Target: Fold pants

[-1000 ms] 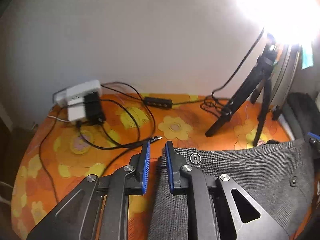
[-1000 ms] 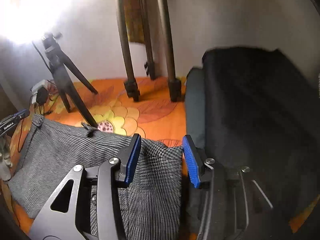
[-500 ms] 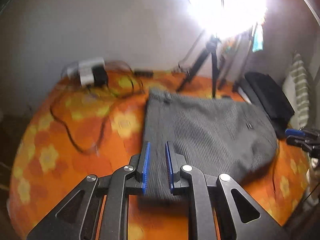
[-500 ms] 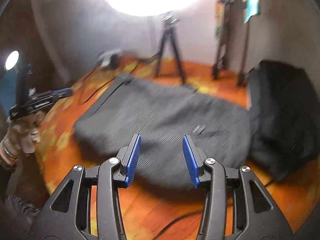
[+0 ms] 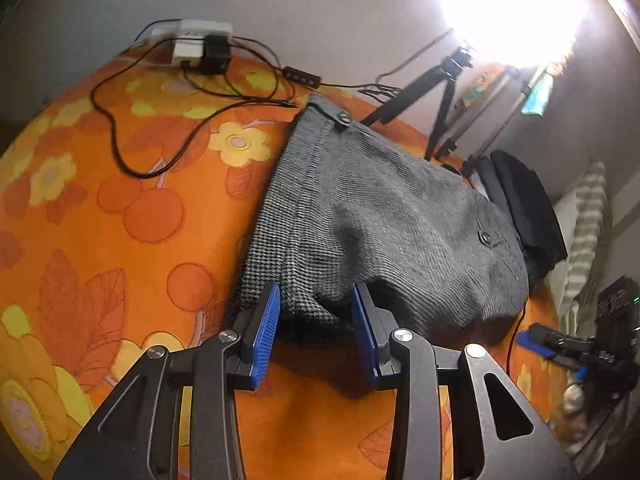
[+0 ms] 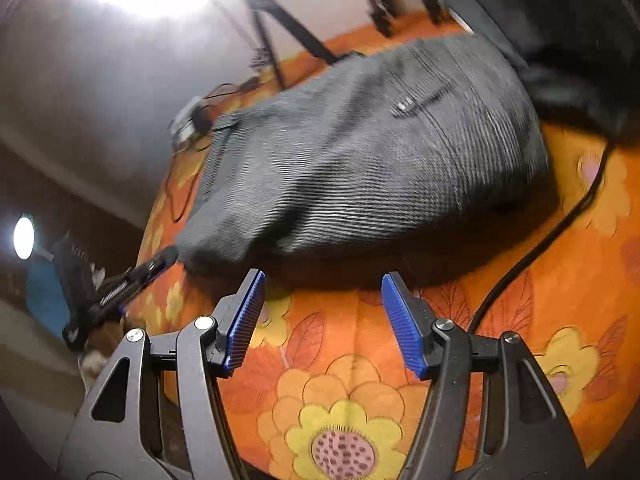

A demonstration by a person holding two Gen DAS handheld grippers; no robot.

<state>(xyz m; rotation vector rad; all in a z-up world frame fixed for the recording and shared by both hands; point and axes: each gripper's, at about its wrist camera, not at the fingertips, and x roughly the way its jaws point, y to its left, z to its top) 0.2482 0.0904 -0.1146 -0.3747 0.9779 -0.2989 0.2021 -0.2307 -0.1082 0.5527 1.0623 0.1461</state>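
Grey checked pants (image 5: 380,208) lie folded in a thick bundle on the orange flowered cover (image 5: 132,216), waistband button toward the wall. My left gripper (image 5: 316,328) is open, its blue pads on either side of the near folded edge of the pants, which lies loose between them. In the right wrist view the pants (image 6: 360,152) lie ahead, blurred. My right gripper (image 6: 324,316) is open and empty, above the cover (image 6: 340,400) just short of the pants' near edge. The left gripper (image 6: 136,276) shows at the left there.
A power strip with plugs and black cables (image 5: 200,48) lies near the wall. A small tripod (image 5: 432,92) with a bright lamp stands behind the pants. A dark folded garment (image 5: 524,204) lies to the right. A black cable (image 6: 532,256) runs across the cover.
Both grippers have pulled back from the waistband end to the near edge of the pants. My left gripper's jaws have opened wider. The right gripper stays open and has dropped lower.
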